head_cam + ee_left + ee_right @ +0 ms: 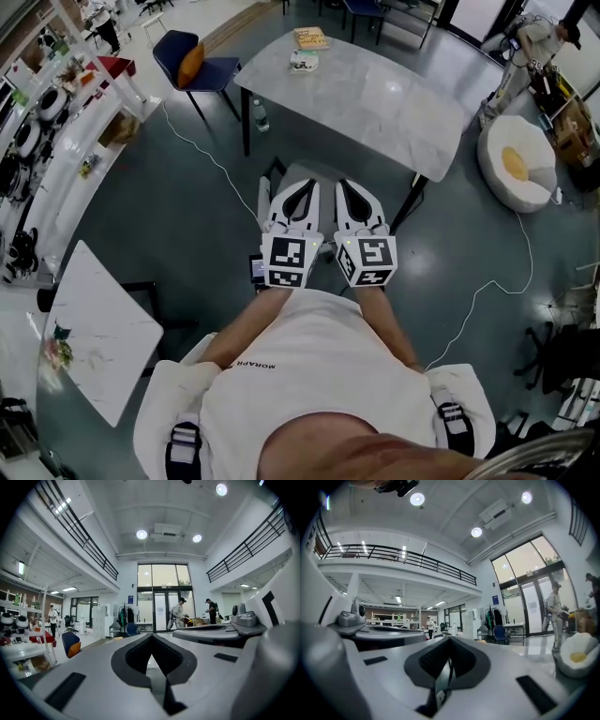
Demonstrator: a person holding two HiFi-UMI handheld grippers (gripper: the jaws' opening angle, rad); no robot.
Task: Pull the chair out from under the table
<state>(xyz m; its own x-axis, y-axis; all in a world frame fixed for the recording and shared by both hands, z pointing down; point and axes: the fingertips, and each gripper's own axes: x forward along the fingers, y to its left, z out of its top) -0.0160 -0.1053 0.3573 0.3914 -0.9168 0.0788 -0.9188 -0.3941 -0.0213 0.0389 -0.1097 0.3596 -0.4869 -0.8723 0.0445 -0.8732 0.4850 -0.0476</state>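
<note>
Both clenched on nothing, jaws together, held level side by side: left gripper [300, 187], right gripper [349, 187]. Chair [321, 172] sits tucked under the near edge of the grey table [375, 103], just ahead of the jaw tips

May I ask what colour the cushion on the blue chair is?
The cushion is orange; the head view shows it best.

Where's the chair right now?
Head view, centre: the chair sits tucked under the near edge of the marble table, ahead of the left gripper and right gripper.
</note>
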